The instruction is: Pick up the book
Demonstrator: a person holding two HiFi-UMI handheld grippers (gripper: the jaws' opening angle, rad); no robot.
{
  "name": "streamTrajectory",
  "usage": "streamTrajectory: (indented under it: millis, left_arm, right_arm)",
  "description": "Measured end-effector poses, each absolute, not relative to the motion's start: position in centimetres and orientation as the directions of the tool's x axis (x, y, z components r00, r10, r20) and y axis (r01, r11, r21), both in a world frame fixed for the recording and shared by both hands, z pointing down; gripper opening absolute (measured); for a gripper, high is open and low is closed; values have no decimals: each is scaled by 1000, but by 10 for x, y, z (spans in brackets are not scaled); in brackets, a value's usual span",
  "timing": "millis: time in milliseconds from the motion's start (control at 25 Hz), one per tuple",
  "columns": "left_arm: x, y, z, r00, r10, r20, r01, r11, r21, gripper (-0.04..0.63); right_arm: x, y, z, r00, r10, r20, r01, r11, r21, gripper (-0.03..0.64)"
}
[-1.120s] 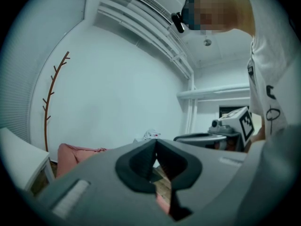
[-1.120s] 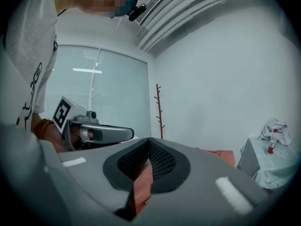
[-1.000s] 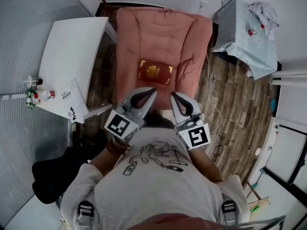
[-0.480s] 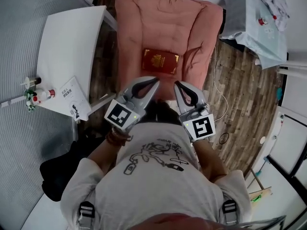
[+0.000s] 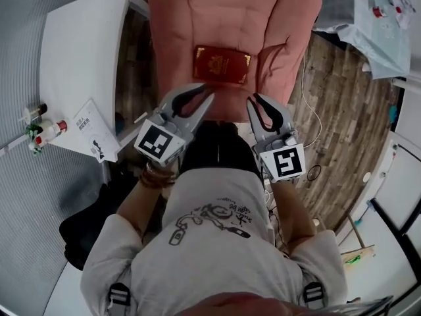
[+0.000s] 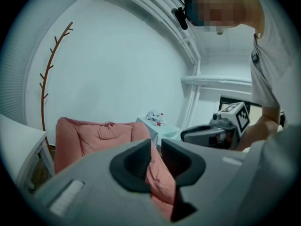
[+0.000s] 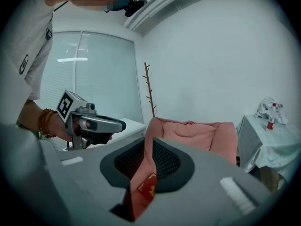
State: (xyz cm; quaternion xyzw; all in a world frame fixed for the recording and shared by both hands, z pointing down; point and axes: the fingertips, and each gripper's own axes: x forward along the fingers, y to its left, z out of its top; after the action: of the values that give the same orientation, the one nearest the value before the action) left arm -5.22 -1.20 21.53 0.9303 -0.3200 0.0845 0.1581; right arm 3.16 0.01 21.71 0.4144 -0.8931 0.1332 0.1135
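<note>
While the red book (image 5: pixel 222 64) is lying flat and cover up on the seat of the pink armchair (image 5: pixel 230 8), midway between the armrests and nearer the front edge than the backrest, we are holding the left tongs (image 5: pixel 200 95) and the right tongs (image 5: pixel 255 101) side by side at that front edge. Both are pointing toward the book and neither is touching it. Both pairs of jaws have just been opening and are standing at a narrow slit. Nothing is gripped: through the left slit we are seeing only pink cushion, and through the right one cushion with a corner of the book's gilt cover beyond.

We are keeping the tongs apart, one toward each end of the book's near long edge, probably because a wide, flat cover is steadier when lifted from two points. The soft seat should be helping us, since it will likely give under a lower jaw sliding beneath the book. We judge the slits too narrow for that and needing to widen.
</note>
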Motion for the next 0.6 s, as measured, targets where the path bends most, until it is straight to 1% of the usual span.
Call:
streamTrajectory:
  millis: [400,600]
  left_arm:
    - [-55,-47,333,770,-534,349,-631,-720,291,124]
    - [-62,-64,394,747,-534,397,-654,-697,293,170]
  right_arm:
    - [49,-38,336,-601,-665,444,-780,609,-145,118]
    - [57,-54,400,-600,-629,495,-775,609,-166,160]
